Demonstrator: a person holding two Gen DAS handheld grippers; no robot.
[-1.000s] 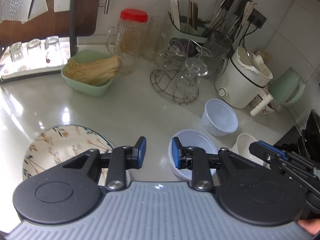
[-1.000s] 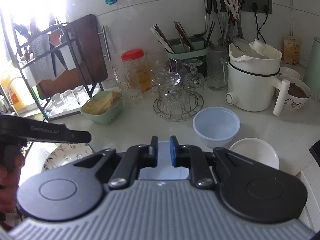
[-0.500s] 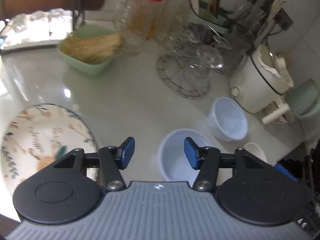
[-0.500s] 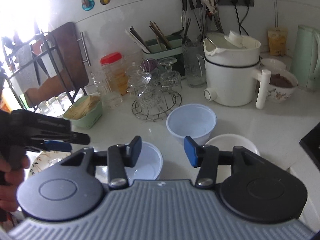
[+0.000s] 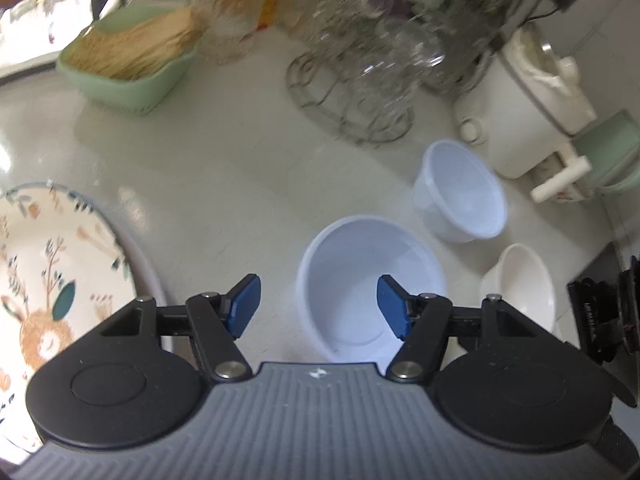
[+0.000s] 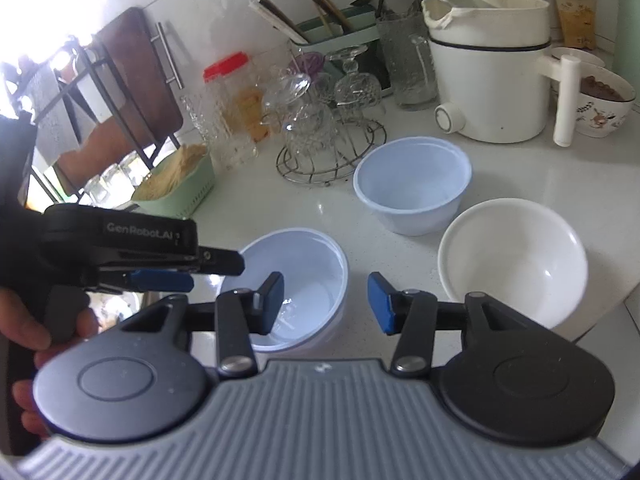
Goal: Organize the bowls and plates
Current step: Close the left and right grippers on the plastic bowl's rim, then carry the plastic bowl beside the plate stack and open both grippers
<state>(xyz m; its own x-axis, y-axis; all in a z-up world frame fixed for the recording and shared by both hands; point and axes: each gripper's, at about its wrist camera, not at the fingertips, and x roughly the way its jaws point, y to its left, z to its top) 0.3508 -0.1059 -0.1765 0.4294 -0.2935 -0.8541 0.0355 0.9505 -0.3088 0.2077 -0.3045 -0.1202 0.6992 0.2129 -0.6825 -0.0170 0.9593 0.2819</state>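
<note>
Three bowls stand on the white counter: a near pale blue bowl, a second pale blue bowl behind it, and a white bowl to the right. A leaf-patterned plate lies at the left. My left gripper hovers over the near bowl's left rim; its jaws are opening and press on nothing. My right gripper is open across the same bowl's right rim, also without contact. In the right wrist view the left gripper reaches in from the left, held by a hand.
At the back are a green basket of pale sticks, a wire rack of upturned glasses and a white electric pot. A red-lidded jar and a patterned bowl stand along the tiled wall.
Both grippers have opened, the right from nearly shut, and come down toward the near pale blue bowl, which now looks larger between the fingers. The bowls and plate have not moved.
</note>
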